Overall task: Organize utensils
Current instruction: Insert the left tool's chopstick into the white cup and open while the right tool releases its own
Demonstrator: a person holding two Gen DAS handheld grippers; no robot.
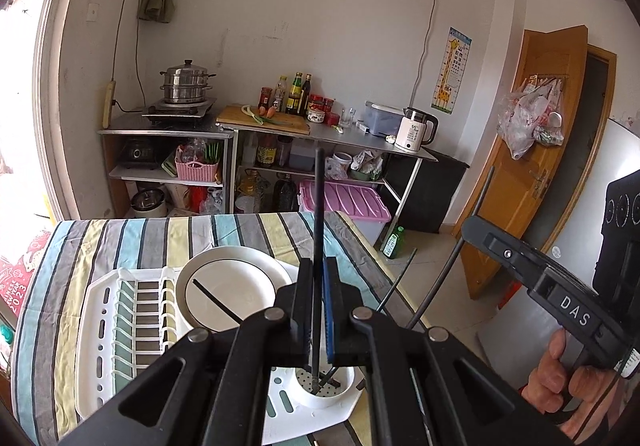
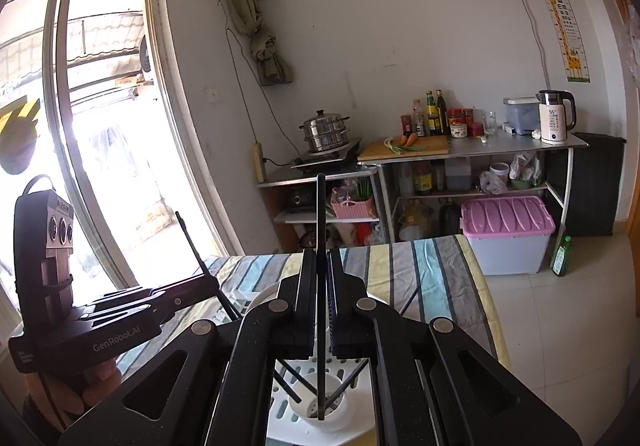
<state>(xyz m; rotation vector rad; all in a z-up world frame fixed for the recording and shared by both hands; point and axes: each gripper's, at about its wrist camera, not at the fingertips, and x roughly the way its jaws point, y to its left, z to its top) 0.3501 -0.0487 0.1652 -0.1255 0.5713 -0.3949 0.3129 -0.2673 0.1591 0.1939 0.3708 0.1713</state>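
In the left wrist view my left gripper is shut on an upright black chopstick. Its lower end shows over the white round utensil cup at the corner of the white dish rack. To the right, my right gripper holds a second, slanted chopstick. In the right wrist view that right gripper is shut on its chopstick, whose tip reaches down into the cup. Other chopsticks lean in the cup. My left gripper shows at the left.
A white plate rests in the rack with one black chopstick lying across it. The rack sits on a table with a striped cloth. Beyond stand metal kitchen shelves, a pink-lidded bin and a green bottle on the floor.
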